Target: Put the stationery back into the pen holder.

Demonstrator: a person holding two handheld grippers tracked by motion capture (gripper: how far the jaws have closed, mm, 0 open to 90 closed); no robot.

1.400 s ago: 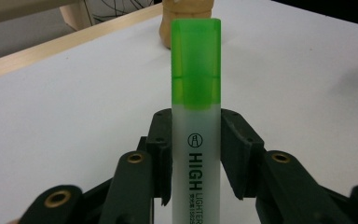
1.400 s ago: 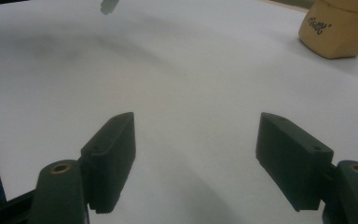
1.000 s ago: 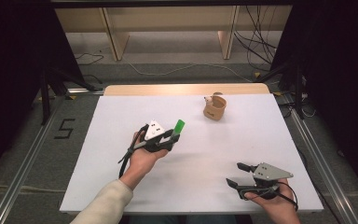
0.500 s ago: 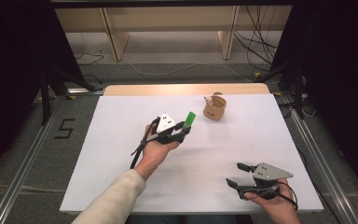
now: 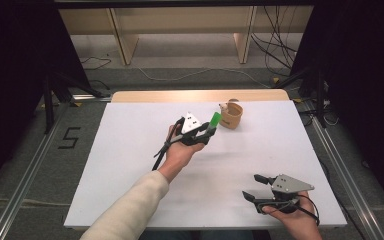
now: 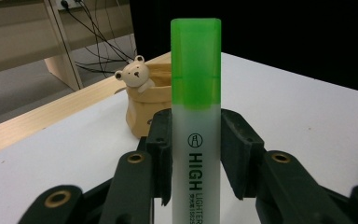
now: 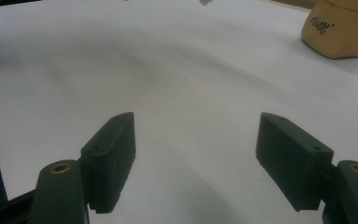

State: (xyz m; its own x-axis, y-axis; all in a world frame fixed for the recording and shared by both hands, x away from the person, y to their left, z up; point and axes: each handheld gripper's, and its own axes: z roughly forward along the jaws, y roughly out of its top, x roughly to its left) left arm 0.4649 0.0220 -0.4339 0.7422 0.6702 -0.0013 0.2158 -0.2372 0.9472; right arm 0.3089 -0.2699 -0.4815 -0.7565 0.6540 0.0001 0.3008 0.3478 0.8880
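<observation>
A: On the white table [image 5: 130, 165], what do you see?

B: Near the middle, a hand holds the left gripper [image 5: 206, 131]. Its two black jaws squeeze a green highlighter [image 5: 213, 121], one on each side.

A: Is the highlighter lying down?

B: No. It is up off the table. Its green cap sticks out past the jaws and points to the far right. In the left gripper view, the highlighter [image 6: 196, 140] stands straight up between the jaws, and I can read "HIGH" on its pale body.

A: What is near the green cap?

B: A little tan pot with a bear on it [image 5: 230, 115]. It sits on the far side of the table, just to the right of the cap. The two are very close, but I cannot tell if they touch. In the left gripper view the bear pot [image 6: 142, 100] shows behind the highlighter, a bit to the left.

A: Where is the other gripper?

B: The right gripper [image 5: 254, 187] is in the near right corner, in the other hand. It is well apart from the highlighter. Its jaws stand wide, with nothing in them. In the right gripper view, the right gripper [image 7: 196, 163] has bare white table between its jaws.

A: Can that view see the pot?

B: Yes, the pot [image 7: 340, 30] is in the top right corner, far off.
</observation>
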